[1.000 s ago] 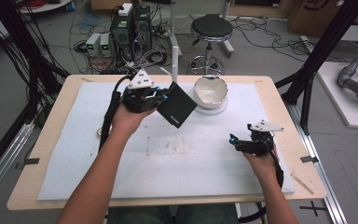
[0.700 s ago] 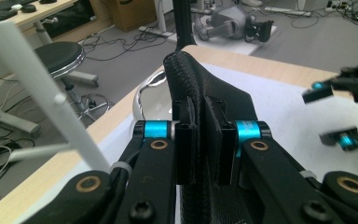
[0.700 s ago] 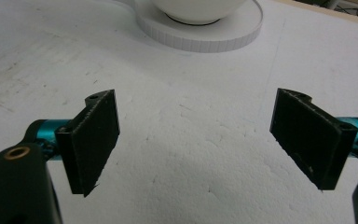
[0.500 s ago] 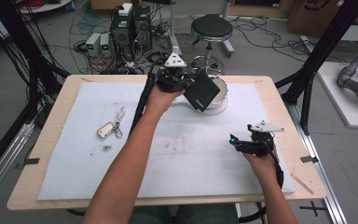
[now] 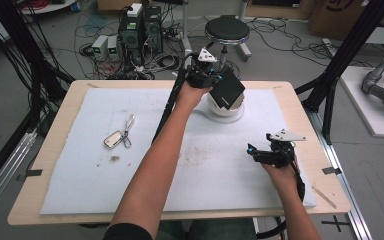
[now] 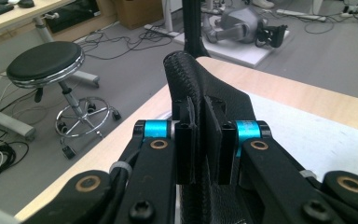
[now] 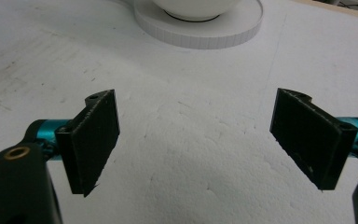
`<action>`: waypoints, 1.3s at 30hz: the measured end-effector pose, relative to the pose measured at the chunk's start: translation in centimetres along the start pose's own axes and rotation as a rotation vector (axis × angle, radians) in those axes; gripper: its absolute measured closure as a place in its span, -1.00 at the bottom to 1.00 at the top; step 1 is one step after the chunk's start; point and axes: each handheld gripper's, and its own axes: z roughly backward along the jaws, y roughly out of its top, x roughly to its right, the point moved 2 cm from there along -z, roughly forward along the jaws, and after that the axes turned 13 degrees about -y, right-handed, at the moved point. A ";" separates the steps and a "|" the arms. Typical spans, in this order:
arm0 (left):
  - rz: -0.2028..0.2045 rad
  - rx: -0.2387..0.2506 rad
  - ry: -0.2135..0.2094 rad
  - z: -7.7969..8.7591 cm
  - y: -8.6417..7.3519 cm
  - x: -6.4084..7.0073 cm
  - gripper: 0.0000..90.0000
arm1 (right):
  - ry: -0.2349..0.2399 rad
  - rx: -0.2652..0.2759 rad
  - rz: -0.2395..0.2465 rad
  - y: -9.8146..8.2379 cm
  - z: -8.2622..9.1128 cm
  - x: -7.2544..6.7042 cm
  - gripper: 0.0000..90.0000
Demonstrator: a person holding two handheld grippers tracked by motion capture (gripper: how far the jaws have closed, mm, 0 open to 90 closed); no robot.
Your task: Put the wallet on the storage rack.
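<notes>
In the high view, the left gripper (image 5: 214, 80) is stretched out to the far side of the table, clamped on a flat black leather wallet (image 5: 226, 91) that hangs tilted in the air just above a white ceramic bowl (image 5: 224, 106); the bowl stands on a round white base on the pale foam mat (image 5: 70, 180) that covers the wooden table (image 5: 45, 150). A bunch of silver keys with a fob (image 5: 120, 135) lies well apart on the mat's left half, untouched. The right gripper (image 5: 260, 154) waits low over the mat near the table's right edge, holding nothing. In the left gripper view, the two black jaws stand narrow, pinching the stitched edge of the wallet (image 6: 200, 88) between their pads, and the wallet rises upright ahead of them with the table edge and a black round stool (image 6: 44, 60) on the floor beyond. In the right gripper view, the jaws stand wide apart over bare mat, with the foot of the bowl (image 7: 196, 7) and its base at the top of the picture. I judge that the step in hand is carrying the wallet to the bowl, nearly done. The next move calls for lowering the wallet until it is within the rim, then spreading the jaws; because the wallet is wide against the bowl's mouth, it may catch on the rim or tip the bowl.
</notes>
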 end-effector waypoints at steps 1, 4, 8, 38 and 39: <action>0.006 0.003 0.008 -0.3 0.0 -0.3 0.83 | 0.000 0.000 0.001 0.0 0.0 0.0 -0.65; 0.010 0.007 0.040 -0.9 -0.3 -1.1 0.83 | -0.001 0.001 0.007 0.0 0.0 0.0 -0.65; 0.014 -0.014 0.064 -1.9 -1.3 -1.8 0.83 | 0.000 0.001 0.009 0.0 -0.1 -0.1 -0.65; 0.026 -0.089 0.092 -4.9 -3.7 -1.0 0.12 | 0.006 0.004 0.025 0.0 0.0 -0.3 -0.65; 0.030 -0.087 0.092 -4.7 -3.7 -1.0 -0.04 | 0.006 0.006 0.025 0.0 0.0 -0.3 -0.65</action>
